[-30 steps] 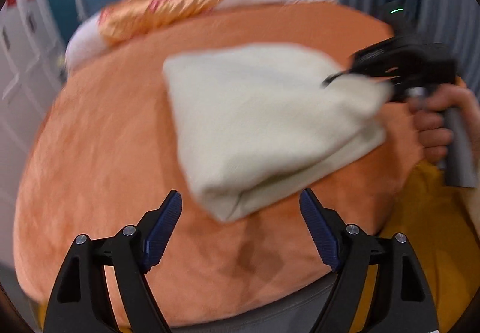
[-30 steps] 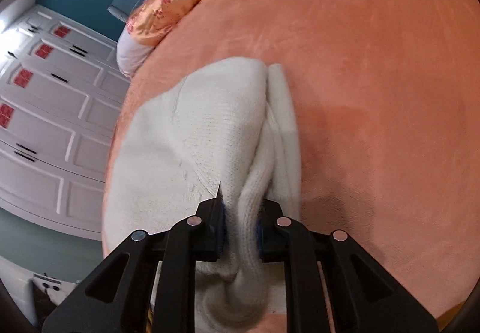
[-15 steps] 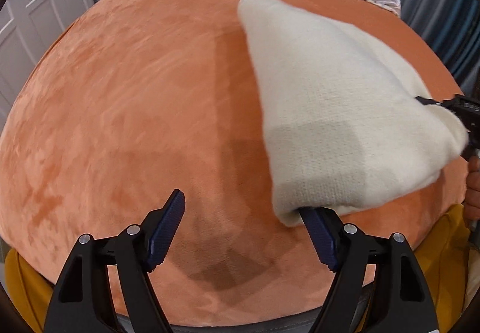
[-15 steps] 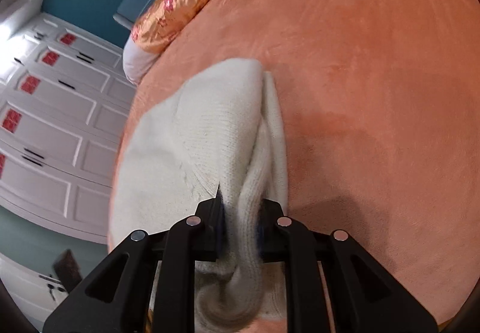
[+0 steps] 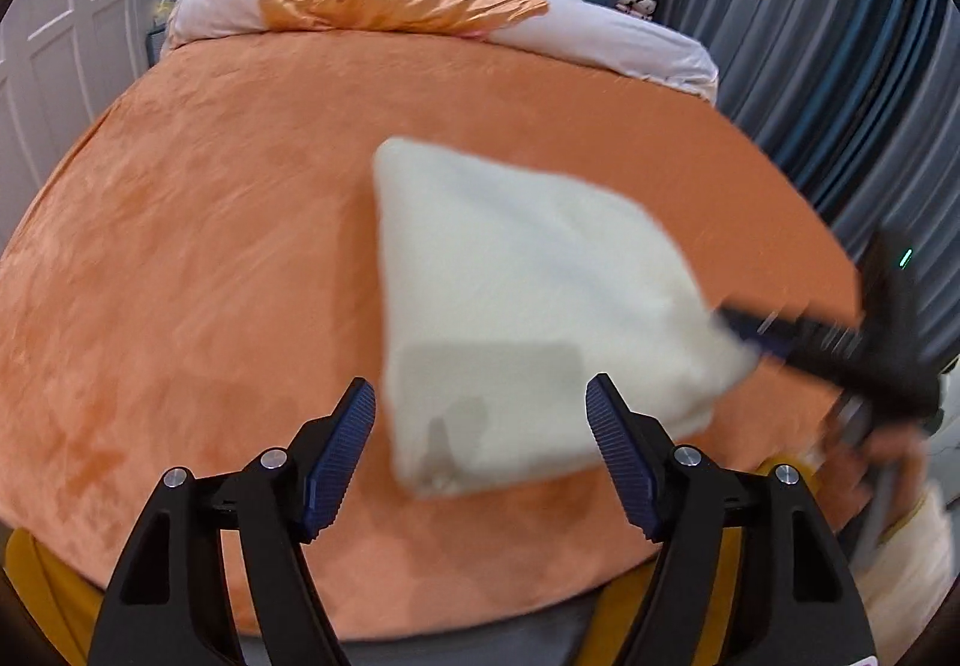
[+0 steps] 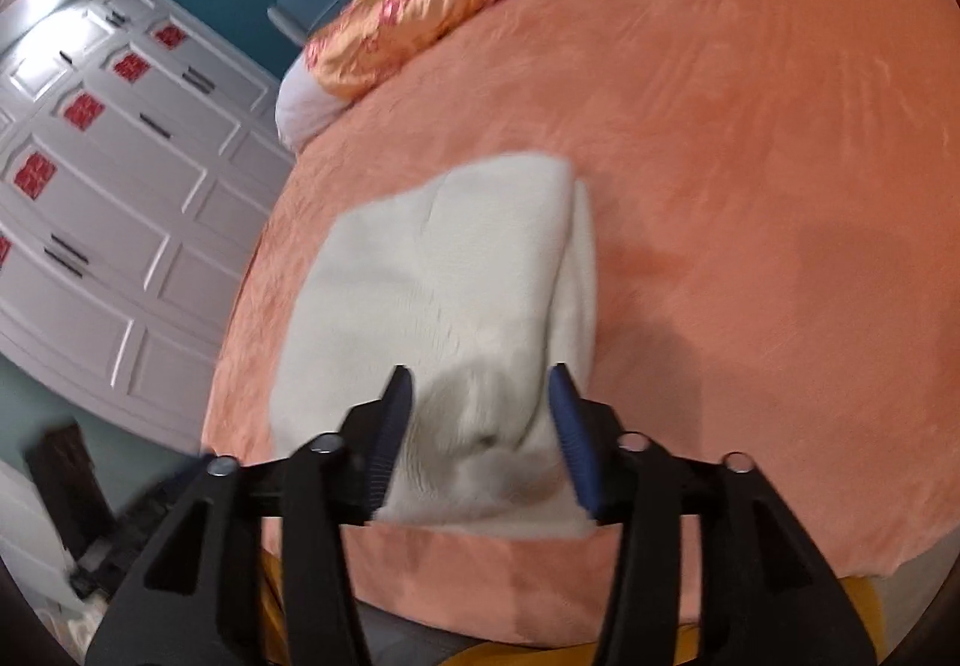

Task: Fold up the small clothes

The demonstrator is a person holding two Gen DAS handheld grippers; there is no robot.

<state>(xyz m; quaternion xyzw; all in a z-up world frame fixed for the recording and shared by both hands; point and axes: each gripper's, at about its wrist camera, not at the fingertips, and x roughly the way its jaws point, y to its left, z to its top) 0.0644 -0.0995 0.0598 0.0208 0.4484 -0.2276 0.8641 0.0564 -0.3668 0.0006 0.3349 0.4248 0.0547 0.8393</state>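
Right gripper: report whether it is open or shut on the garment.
Open. The right gripper has its jaws spread either side of the folded cream knit garment, with gaps showing.

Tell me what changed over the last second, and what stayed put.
The right gripper has let go: its jaws, shut on the folded cream knit a second ago, now stand open around its near edge. The knit lies on the orange bedspread. The left gripper stayed open and empty, hovering by the knit's near corner.
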